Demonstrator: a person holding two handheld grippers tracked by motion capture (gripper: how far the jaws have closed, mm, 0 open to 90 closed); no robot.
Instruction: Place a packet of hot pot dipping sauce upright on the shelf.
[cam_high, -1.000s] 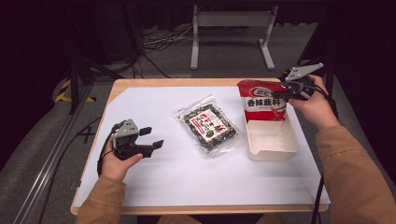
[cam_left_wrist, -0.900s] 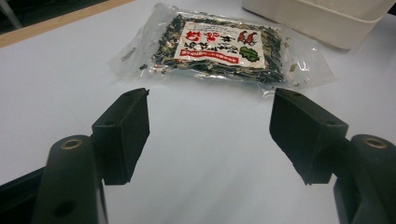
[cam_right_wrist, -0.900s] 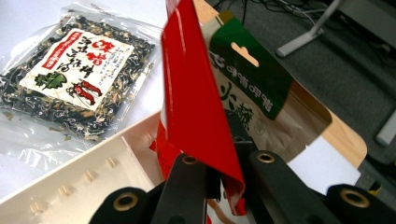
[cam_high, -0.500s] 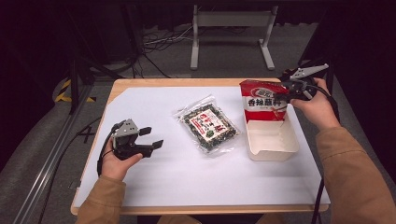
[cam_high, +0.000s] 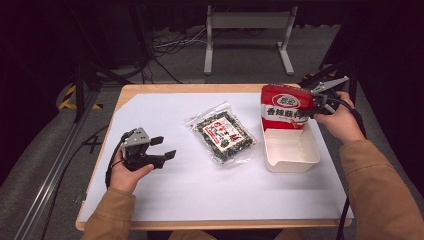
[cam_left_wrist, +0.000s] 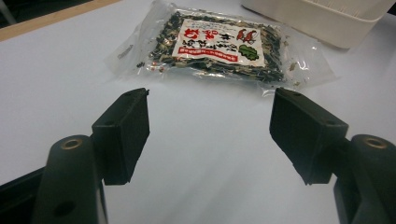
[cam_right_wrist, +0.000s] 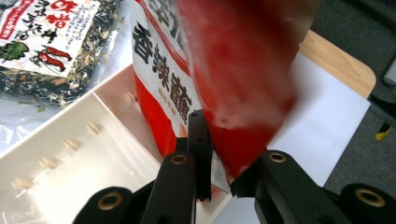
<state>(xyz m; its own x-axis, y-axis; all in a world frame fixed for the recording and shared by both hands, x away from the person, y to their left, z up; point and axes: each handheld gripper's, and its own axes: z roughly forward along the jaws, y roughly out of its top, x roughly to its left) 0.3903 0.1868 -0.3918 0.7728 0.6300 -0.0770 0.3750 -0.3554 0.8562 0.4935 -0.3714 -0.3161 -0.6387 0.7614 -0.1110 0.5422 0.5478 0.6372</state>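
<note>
Right gripper pinching red foil snack bag, lowering into white plastic bin; clear seaweed packet left, left gripper spread

My right gripper has carried the red bag lower in the frame's upper right, its base now inside the white tray. Jaws loosened slightly, then tightened, bag between them.

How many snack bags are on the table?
2. The red bag stands in the far end of the white box, pinched by the right gripper. The clear bag lies flat mid-table, left of the box.
</note>
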